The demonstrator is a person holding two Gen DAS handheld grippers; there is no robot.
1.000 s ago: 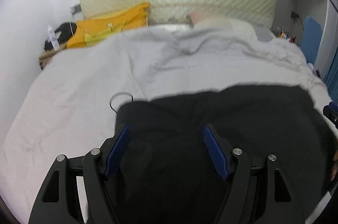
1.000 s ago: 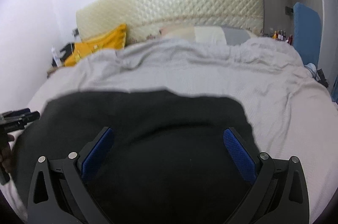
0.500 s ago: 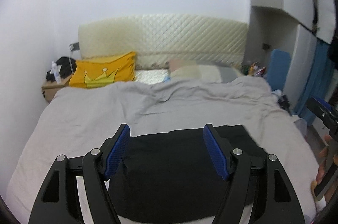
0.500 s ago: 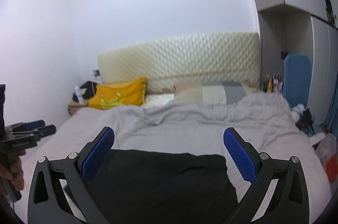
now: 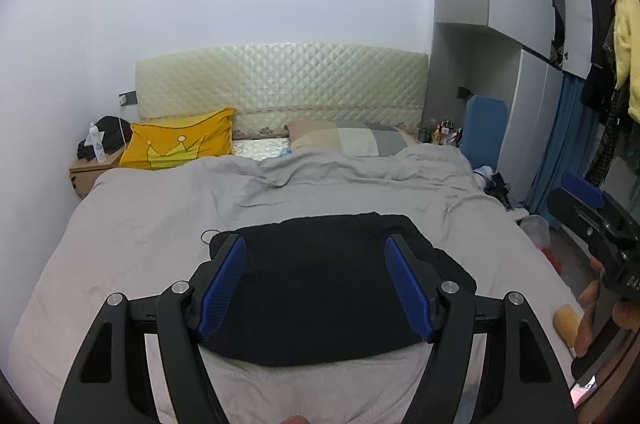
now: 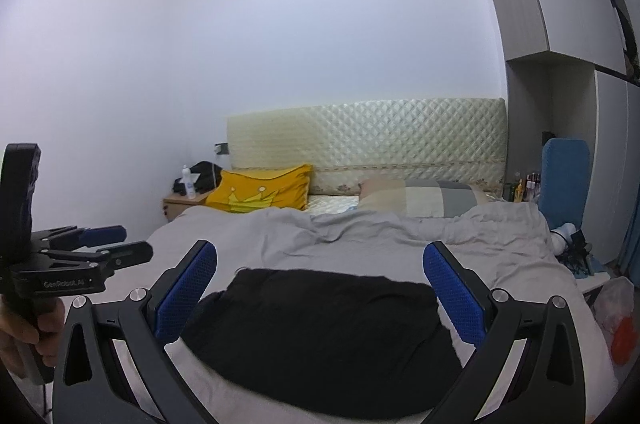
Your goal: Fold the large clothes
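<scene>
Grey bedding (image 5: 160, 224) carries a black garment (image 5: 332, 288), folded into a flat, roughly rectangular slab near the bed's foot edge, while the left gripper (image 5: 316, 288) and right gripper (image 6: 320, 294) hover above, jaws wide and empty.

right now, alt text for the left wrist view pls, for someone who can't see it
A folded black garment lies flat on a grey duvet, framed by the open blue-padded left hand-held gripper, which holds nothing. Behind are a yellow crown pillow and a quilted headboard; the right hand-held gripper shows at the right edge.
</scene>
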